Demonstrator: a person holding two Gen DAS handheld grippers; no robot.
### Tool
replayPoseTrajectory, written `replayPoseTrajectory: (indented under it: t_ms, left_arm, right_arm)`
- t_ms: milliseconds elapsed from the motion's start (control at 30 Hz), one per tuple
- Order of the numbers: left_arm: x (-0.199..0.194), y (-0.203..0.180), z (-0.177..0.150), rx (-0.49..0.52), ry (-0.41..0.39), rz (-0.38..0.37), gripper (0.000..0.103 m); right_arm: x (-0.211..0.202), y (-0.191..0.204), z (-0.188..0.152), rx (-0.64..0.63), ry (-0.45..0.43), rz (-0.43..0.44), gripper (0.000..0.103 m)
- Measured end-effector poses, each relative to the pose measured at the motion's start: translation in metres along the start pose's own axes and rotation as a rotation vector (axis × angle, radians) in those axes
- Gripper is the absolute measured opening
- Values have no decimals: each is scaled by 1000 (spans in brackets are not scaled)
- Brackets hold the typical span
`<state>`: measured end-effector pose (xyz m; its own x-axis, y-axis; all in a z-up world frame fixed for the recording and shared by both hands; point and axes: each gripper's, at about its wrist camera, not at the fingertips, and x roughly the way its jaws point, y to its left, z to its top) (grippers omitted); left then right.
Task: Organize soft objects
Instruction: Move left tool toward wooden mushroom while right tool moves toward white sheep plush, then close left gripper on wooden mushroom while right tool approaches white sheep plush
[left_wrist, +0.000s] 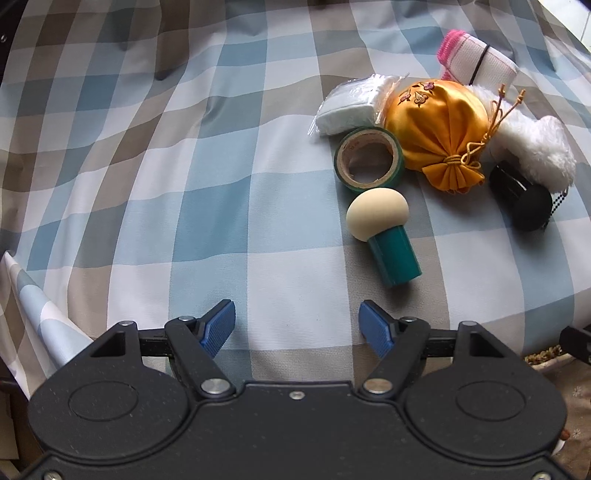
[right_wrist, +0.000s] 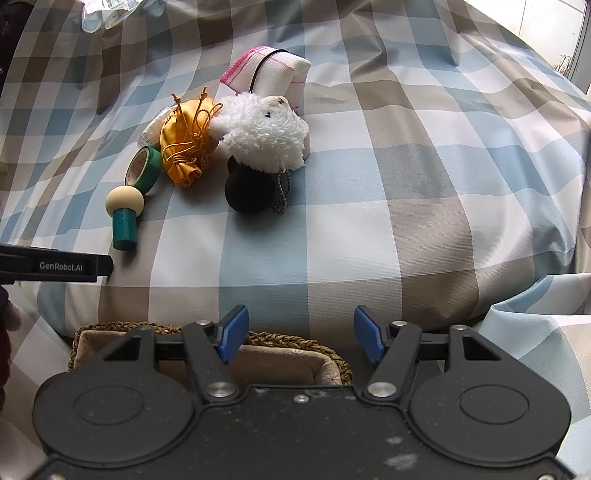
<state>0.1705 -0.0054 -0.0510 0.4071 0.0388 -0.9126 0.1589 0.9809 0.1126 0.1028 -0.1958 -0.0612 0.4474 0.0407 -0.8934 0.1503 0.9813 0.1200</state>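
A cluster of objects lies on the checked cloth. A white fluffy plush toy (right_wrist: 264, 138) rests against a yellow satin pouch (right_wrist: 186, 147) and a black cylinder (right_wrist: 249, 194). Behind them sits a folded white cloth with pink trim (right_wrist: 275, 72). A bag of white pads (left_wrist: 349, 105), a green tape roll (left_wrist: 369, 158) and a cream-headed teal peg (left_wrist: 384, 230) lie nearby; the pouch (left_wrist: 434, 127) and plush (left_wrist: 535, 147) show here too. My left gripper (left_wrist: 297, 328) is open over bare cloth, short of the peg. My right gripper (right_wrist: 301, 338) is open, empty, above the basket edge.
A woven basket with a fabric lining (right_wrist: 280, 358) sits just under my right gripper at the front edge of the cushion. The left gripper's black side (right_wrist: 55, 266) enters the right wrist view at left. The checked cloth (left_wrist: 147, 166) stretches wide to the left.
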Motion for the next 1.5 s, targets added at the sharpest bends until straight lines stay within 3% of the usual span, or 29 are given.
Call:
replayPoseTrajectory:
  t_ms: [133,433,567,800,1100,1200,1233,1500]
  left_arm:
    - [1,-9,8,-2,-1,-57,68]
    - [0,-22,15,7,-29,-93,68]
    - [-3,-20,7,52,-38,-108,69]
    - [-9,-32,7,157,-122,-142,75]
    - [-4,-43,14,178,-146,-167,75]
    - [-1,-44,13,180,-157,-144,67]
    - [0,-44,13,182,-160,-144,57]
    - [-3,-34,10,120,-159,-181,56]
  right_arm:
    - [1,-2,0,11,6,4,63]
    - [3,-9,2,46,10,14,64]
    - [5,-11,2,57,18,19,64]
    - [7,-11,2,56,19,17,64]
    - [9,-12,3,63,27,10,64]
    - [11,-11,4,57,32,8,64]
    - [11,-11,4,55,34,7,64]
    - [5,-12,11,62,-1,-6,64]
